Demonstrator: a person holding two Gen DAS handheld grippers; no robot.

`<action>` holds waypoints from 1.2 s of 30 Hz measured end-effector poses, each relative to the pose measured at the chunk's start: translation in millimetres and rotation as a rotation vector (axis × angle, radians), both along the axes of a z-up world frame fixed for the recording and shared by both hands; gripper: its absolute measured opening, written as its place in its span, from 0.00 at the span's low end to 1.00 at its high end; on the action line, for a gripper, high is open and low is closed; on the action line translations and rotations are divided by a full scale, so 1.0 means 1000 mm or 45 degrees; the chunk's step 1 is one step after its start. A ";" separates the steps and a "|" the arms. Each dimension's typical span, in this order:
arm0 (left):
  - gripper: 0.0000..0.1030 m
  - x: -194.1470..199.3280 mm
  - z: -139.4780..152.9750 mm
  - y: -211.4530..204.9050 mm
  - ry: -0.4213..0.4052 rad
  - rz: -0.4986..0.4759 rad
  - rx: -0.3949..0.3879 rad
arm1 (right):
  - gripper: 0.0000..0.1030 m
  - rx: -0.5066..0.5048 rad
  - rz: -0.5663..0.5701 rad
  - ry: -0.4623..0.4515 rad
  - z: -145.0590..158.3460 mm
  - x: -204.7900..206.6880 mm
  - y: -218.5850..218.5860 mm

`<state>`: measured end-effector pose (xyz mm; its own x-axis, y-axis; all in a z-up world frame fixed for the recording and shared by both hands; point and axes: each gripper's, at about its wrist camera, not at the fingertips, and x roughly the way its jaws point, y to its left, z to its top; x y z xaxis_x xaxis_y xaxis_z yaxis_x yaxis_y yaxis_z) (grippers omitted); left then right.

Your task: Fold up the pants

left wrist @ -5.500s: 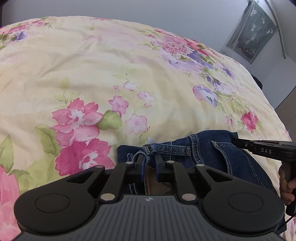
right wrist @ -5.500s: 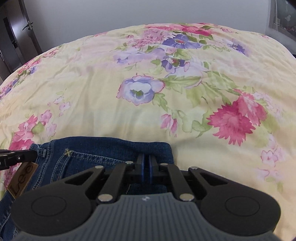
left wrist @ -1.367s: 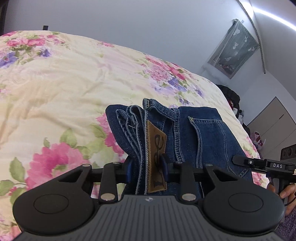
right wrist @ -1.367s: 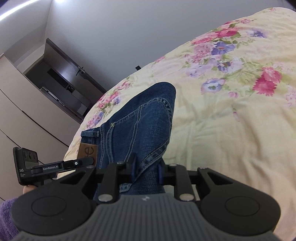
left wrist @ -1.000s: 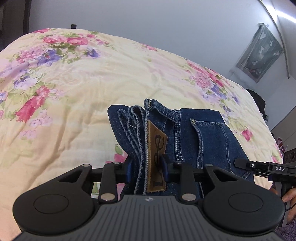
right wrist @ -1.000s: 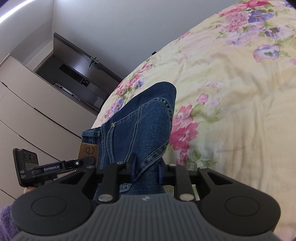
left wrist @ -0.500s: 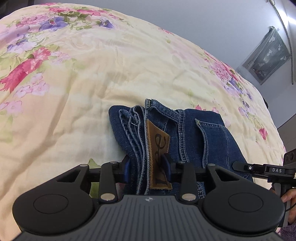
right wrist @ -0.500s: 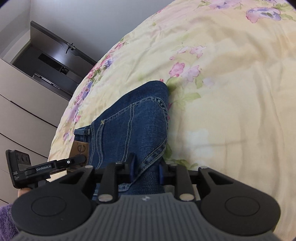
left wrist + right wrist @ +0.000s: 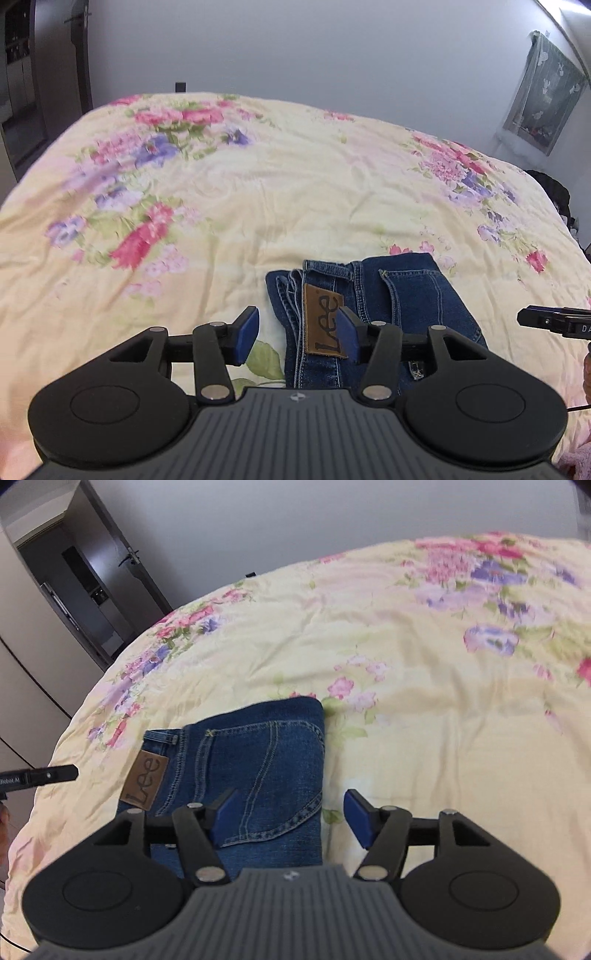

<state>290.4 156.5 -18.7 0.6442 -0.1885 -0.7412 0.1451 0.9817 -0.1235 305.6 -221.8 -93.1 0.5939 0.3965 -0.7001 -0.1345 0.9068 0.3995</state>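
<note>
The folded blue jeans (image 9: 402, 295) lie flat on the floral bedspread (image 9: 258, 192), brown Lee patch up. My left gripper (image 9: 297, 334) is open, its blue pads standing either side of the waistband edge with the patch. In the right wrist view the jeans (image 9: 258, 753) lie as a compact rectangle. My right gripper (image 9: 290, 818) is open over their right edge, one pad above the denim, the other over the bedspread (image 9: 443, 720). The other gripper's tip shows at the frame edge in each view.
The bedspread covers a wide bed around the jeans. A dark doorway and cabinets (image 9: 85, 579) stand beyond the bed's far left side. A curtained window (image 9: 543, 96) and dark items (image 9: 554, 192) sit at the far right.
Both grippers have opened and let go of the jeans, which now rest on the bed. Both have drawn back and tilted up a little.
</note>
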 end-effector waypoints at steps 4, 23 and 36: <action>0.55 -0.041 0.052 -0.001 -0.109 -0.023 0.116 | 0.71 -0.085 0.047 -0.202 0.053 -0.049 0.013; 0.87 -0.269 0.070 -0.019 -0.375 0.154 0.356 | 0.79 -0.194 -0.036 -0.566 0.109 -0.284 0.051; 0.87 -0.271 -0.017 -0.084 -0.229 0.236 0.373 | 0.79 -0.350 -0.051 -0.414 0.052 -0.312 0.077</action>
<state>19.2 72.7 -35.3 0.7719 0.1460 -0.6187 -0.0442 0.9832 0.1769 -6.3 -144.5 -40.6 0.8125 0.1931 -0.5500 -0.1757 0.9808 0.0847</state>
